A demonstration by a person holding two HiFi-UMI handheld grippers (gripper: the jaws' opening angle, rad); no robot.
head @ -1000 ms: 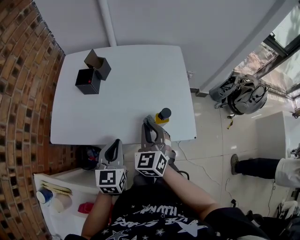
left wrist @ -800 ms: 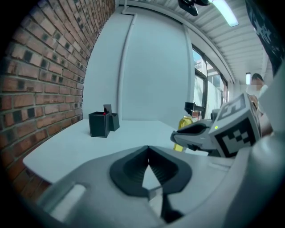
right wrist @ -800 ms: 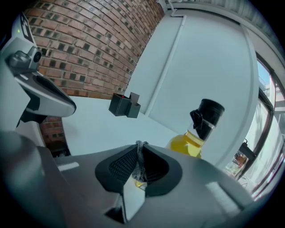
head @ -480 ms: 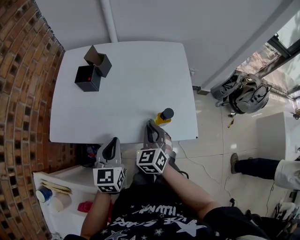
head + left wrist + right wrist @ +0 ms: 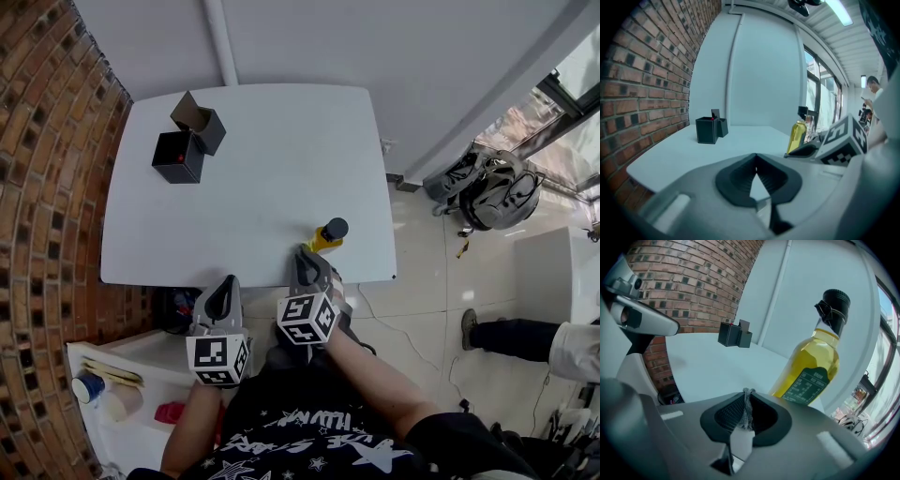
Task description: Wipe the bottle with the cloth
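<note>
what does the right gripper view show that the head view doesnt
Only the right gripper view: how the cloth is held, a grey strip pinched between the shut jaws of the right gripper, and the green label on the bottle.
Only the head view: a backpack on the floor and a person's leg at the right edge.
Both: the bottle of yellow liquid, the black boxes, the white table and the brick wall.
</note>
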